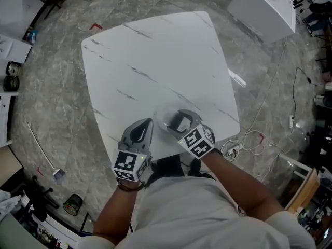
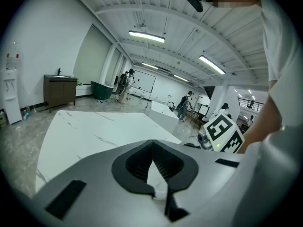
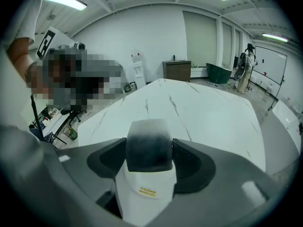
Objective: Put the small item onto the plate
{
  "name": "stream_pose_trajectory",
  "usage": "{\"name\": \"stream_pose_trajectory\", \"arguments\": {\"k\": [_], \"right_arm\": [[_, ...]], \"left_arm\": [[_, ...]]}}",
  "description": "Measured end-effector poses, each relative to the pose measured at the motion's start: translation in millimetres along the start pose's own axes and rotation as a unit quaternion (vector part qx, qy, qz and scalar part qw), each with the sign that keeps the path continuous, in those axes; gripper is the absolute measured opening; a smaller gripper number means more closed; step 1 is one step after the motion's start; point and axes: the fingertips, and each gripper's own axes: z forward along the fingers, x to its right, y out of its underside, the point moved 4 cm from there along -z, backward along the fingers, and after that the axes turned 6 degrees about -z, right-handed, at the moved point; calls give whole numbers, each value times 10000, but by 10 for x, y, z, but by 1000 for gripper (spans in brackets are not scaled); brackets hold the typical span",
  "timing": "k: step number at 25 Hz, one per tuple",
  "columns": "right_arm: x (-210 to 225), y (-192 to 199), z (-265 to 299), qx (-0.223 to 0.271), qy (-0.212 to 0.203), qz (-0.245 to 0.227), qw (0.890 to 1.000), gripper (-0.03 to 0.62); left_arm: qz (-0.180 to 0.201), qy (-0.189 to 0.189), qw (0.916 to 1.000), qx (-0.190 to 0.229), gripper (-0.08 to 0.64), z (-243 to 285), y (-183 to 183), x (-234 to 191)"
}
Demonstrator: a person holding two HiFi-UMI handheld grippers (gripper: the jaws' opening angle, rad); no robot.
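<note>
A: Hand-held gripper states?

B: Left hand-held gripper [image 2: 152, 159]: jaws are seen brought together, nothing between them. Right hand-held gripper [image 3: 149, 145]: jaws are clamped on the small item [image 3: 147, 181].

A: Item details?

B: A white body with a dark grey cap is seen. A small yellow label is carried on the body; its print can't be read. The cap is gripped from both sides by the black pads [image 3: 189, 160].

A: Position?

B: It is held above the near edge of the counter [image 1: 155, 61], just off the surface as far as the head view shows. Contact with the counter can't be confirmed. The two grippers are held side by side, close together, left one slightly nearer the person. Marker cubes are seen at the rear of each: left cube [image 1: 128, 165], right cube [image 1: 197, 140].

A: Counter?

B: White top, thin grey veining, rounded corners.

A: Beyond it?

B: Grey marbled floor [image 1: 57, 87] all round. Loose white cables [image 1: 254, 139] are laid on the floor by the right corner. A white box-shaped unit [image 1: 264, 4] is placed well past the far right corner. A dark cabinet [image 2: 60, 89] is set against the far wall, and people [image 2: 124, 84] are seen standing deeper in the room.
</note>
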Motion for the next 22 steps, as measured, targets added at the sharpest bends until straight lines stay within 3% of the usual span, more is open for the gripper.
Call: {"name": "stream_pose_trajectory", "arguments": {"k": [13, 22], "right_arm": [[107, 476, 528, -953, -14, -183, 9953, 290], [115, 518, 600, -1085, -35, -232, 9938, 290]], "left_arm": [[-144, -43, 9996, -229, 5, 22, 215, -204], [-183, -129, 9994, -250, 5, -42, 260, -227]]}}
